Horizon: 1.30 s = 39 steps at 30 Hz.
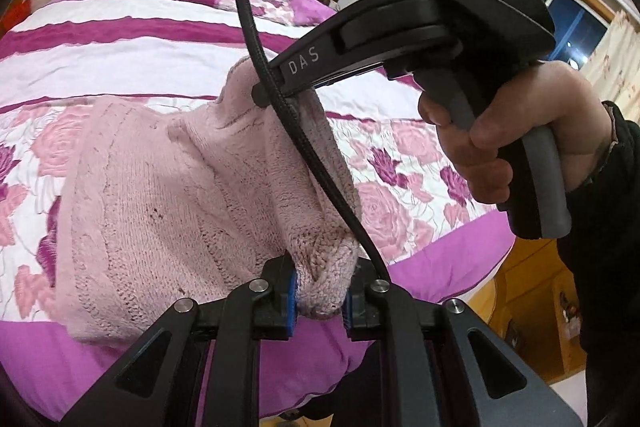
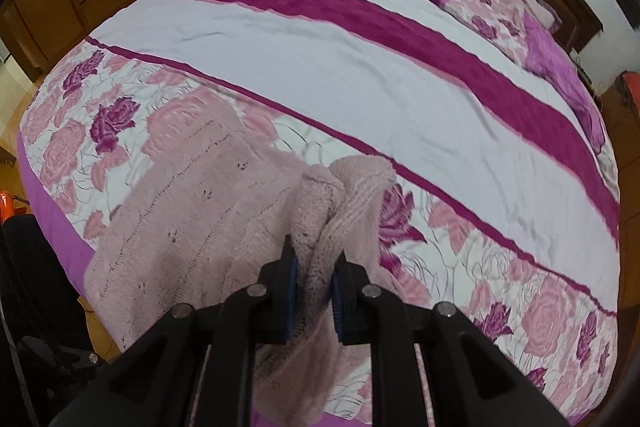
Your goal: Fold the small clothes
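Pink knit sweater (image 1: 168,195) draped on floral bedspread (image 1: 400,155) ahead of both grippers, left gripper (image 1: 320,301) clamped on a bunched edge, right gripper (image 2: 314,301) pinching another fold, person's hand (image 1: 492,143) on right handle, black cable (image 1: 280,95) crossing the garment

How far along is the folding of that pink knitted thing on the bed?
Early to midway, it seems. Done: the pink sweater lies partly spread on the floral bedspread. In hand: the left gripper and the right gripper each pinch a bunched part of it, lifted. Left: laying that part down and finishing the folds.
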Tool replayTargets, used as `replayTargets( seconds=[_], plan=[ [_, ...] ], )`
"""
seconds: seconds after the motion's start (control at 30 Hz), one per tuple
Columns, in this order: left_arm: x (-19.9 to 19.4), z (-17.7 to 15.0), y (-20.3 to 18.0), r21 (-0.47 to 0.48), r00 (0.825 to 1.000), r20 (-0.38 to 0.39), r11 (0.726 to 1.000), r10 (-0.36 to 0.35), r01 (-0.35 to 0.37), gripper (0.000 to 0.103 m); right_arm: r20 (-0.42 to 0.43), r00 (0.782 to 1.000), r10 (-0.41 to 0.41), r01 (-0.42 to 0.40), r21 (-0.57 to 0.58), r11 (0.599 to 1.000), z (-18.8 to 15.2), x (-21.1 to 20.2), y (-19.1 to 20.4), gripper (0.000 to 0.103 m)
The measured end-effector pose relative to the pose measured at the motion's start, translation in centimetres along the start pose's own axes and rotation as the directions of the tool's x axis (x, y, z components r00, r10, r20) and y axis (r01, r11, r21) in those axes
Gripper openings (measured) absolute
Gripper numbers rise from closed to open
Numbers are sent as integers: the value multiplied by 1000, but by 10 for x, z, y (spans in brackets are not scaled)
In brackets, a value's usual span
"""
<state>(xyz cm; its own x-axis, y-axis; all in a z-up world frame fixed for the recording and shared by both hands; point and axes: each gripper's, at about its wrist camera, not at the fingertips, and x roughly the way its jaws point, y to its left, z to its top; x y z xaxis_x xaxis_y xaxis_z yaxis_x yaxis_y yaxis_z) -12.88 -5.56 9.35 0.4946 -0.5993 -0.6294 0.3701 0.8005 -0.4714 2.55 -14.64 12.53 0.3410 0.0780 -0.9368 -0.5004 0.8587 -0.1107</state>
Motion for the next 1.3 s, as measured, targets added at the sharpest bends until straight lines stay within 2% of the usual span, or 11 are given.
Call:
replayTargets(
  seconds=[0.5, 0.7, 0.77, 0.83, 0.87, 0.9, 1.0, 1.07, 1.13, 1.2, 1.3],
  plan=[
    [54, 4, -26, 95, 991, -92, 991, 101, -93, 0, -41, 998, 45, -41, 100, 994, -40, 44, -43, 15],
    [68, 5, -30, 95, 988, -117, 992, 97, -86, 1, -55, 997, 51, -43, 143, 989, -53, 55, -55, 16],
    [69, 5, -32, 98, 990, -110, 992, 88, -77, 7, -52, 999, 12, -4, 151, 989, -56, 58, -58, 26],
    [67, 5, -32, 98, 992, -117, 995, 43, -32, 16, -59, 997, -48, 56, 147, 988, -58, 60, -59, 48],
    [64, 4, -32, 97, 992, -123, 995, 26, -14, 17, -62, 995, -84, 92, 143, 985, -60, 60, -61, 62],
    [57, 1, -34, 99, 991, -136, 995, -8, 21, 17, -60, 993, -100, 107, 141, 984, -62, 59, -61, 70],
    [20, -23, -47, 203, 989, -136, 975, -66, 93, 25, -44, 993, -113, 118, 139, 983, -69, 54, -65, 76],
    [-9, -43, -48, 295, 997, -72, 955, -2, 23, 26, -28, 991, -130, 132, 144, 981, -76, 48, -68, 77],
    [-34, -64, -35, 332, 992, 18, 936, 123, -122, 27, -17, 989, -148, 149, 153, 977, -83, 41, -72, 78],
    [-43, -74, -9, 293, 976, 39, 931, 215, -217, 30, 2, 985, -173, 170, 168, 971, -90, 33, -73, 78],
    [-40, -71, 34, 166, 963, 14, 949, 269, -268, 31, 57, 970, -237, 225, 162, 961, -98, 18, -73, 78]
  ],
)
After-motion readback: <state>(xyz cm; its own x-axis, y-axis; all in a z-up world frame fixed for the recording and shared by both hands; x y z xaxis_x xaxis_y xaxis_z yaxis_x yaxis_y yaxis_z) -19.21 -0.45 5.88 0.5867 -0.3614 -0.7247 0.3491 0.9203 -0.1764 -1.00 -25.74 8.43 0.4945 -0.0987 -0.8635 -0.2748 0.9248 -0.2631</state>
